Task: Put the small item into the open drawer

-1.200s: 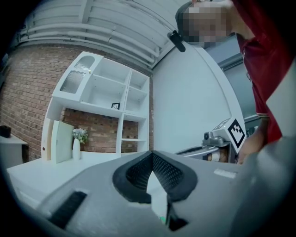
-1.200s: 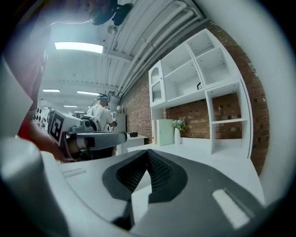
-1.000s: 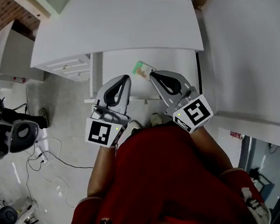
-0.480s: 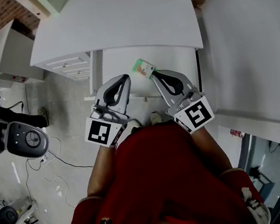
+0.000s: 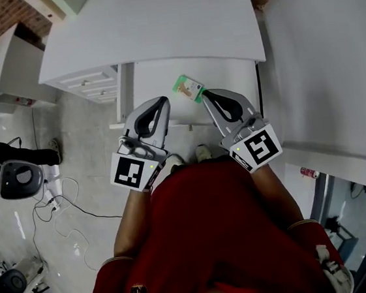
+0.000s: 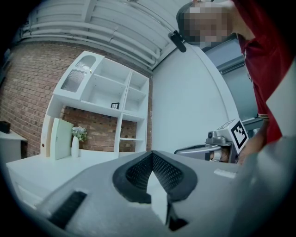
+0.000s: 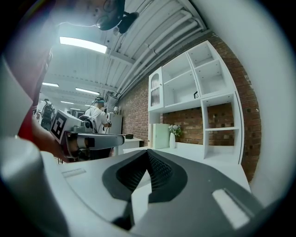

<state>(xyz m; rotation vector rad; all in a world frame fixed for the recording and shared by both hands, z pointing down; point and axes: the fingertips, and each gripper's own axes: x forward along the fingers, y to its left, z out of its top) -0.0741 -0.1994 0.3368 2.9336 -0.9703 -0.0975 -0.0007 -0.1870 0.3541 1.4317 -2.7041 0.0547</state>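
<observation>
**Ana:** Moved since 1 second back: the round grey machine (image 5: 17,179) on the floor (image 5: 85,153) at the left has slid further left, and the right tongs (image 5: 204,94) have edged slightly right. Anything else?

**Ben:** No. The small item (image 5: 189,87), a green-and-white packet, lies where it did, inside the open drawer (image 5: 153,87), toward its far side and a little right of the middle.

**Ana:** Are the right tongs pinching it?

**Ben:** Their own view shows the 2 pads pressed together with nothing between them. From above, the tip sits just beside the packet's near right corner; whether it touches cannot be told.

**Ana:** And the left tongs (image 5: 164,101)?

**Ben:** Pressed together too, and empty, over the drawer's near left part, apart from the packet.

**Ana:** The desk (image 5: 156,27)?

**Ben:** Its white top juts over the drawer's far end.
</observation>
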